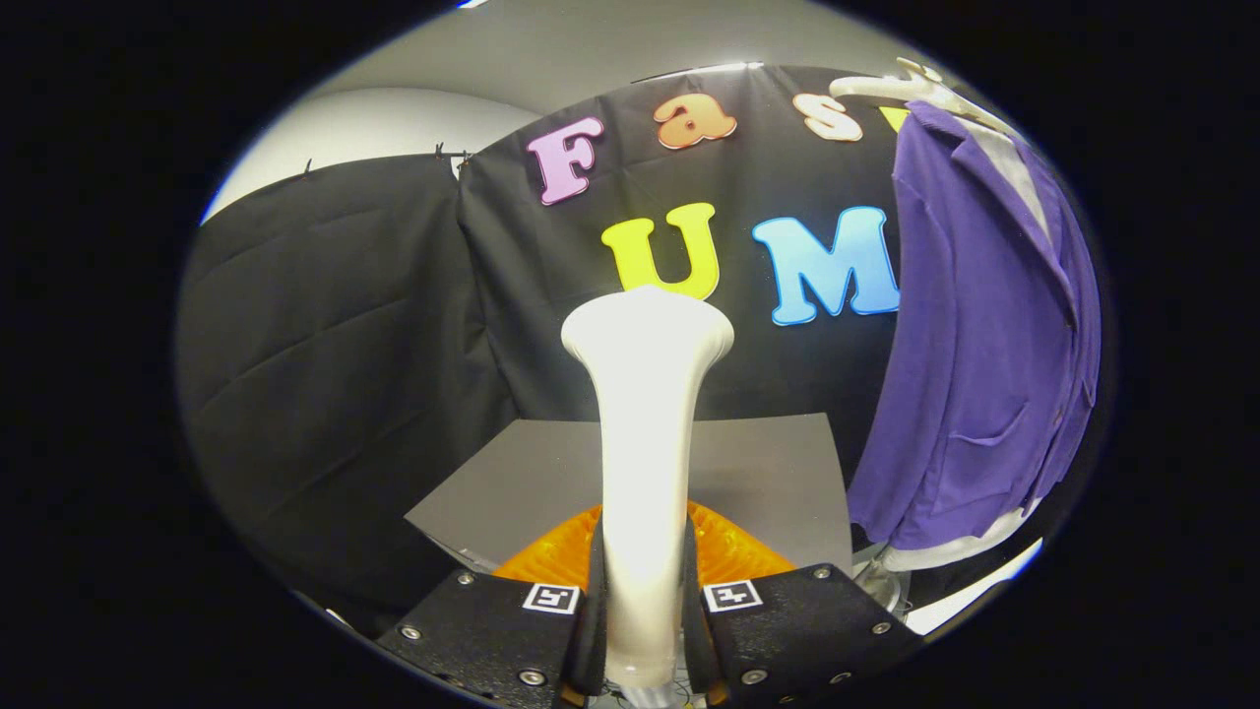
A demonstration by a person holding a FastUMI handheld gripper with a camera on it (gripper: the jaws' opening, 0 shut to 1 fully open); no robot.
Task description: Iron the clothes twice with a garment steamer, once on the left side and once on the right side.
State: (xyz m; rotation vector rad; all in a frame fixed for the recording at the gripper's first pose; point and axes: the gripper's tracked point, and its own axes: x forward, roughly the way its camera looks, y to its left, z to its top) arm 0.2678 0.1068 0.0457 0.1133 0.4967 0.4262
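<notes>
Steamer in hand, shirt not yet touched.
Claw [645, 611] clamps the white plastic garment steamer [645, 394] upright; next it must swing right onto the hanging purple shirt [975, 345].

Black-draped booth under a pale ceiling

Creased black cloth [335, 364] forms the back and side walls, clipped along its top edge; above it runs a grey-white ceiling [551, 59]. A flat grey tabletop [758, 473] sits below, and a bright strip low down is perhaps floor.
</notes>
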